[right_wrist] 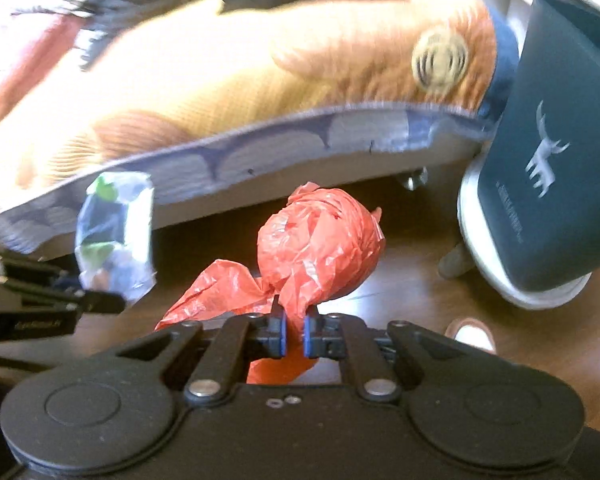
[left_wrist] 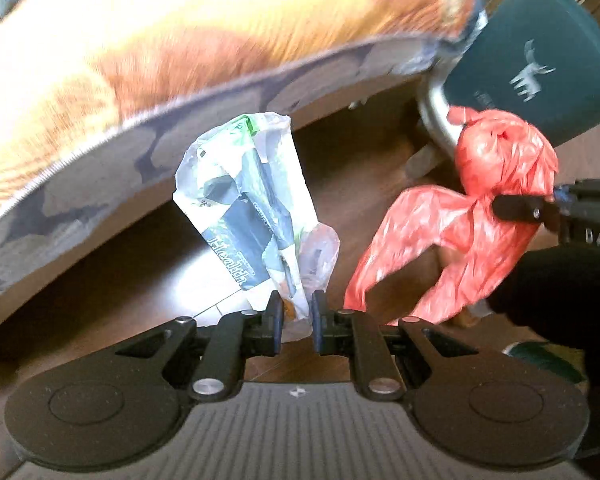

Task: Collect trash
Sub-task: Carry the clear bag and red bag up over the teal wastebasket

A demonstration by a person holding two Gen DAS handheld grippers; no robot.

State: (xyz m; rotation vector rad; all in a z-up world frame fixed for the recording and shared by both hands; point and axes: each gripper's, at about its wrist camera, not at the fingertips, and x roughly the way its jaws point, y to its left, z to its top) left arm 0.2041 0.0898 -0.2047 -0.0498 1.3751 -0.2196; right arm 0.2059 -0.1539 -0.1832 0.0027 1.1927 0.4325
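My left gripper (left_wrist: 296, 312) is shut on a crumpled white, blue and green plastic wrapper (left_wrist: 248, 208) printed "Health", held up above the dark wooden floor. The wrapper also shows in the right wrist view (right_wrist: 116, 232) with the left gripper (right_wrist: 100, 302) below it. My right gripper (right_wrist: 294, 330) is shut on a knotted red plastic bag (right_wrist: 320, 248), lifted off the floor. The red bag (left_wrist: 492, 200) and the right gripper (left_wrist: 516, 206) show at the right of the left wrist view. A dark teal trash bin (right_wrist: 556, 160) with a white deer print stands at the right.
A bed or sofa with an orange cover (left_wrist: 180, 40) and a blue-grey patterned edge (right_wrist: 260, 148) runs across behind. The teal bin (left_wrist: 540, 52) sits on a grey round base (right_wrist: 484, 264). The dark wooden floor (left_wrist: 140, 264) lies below.
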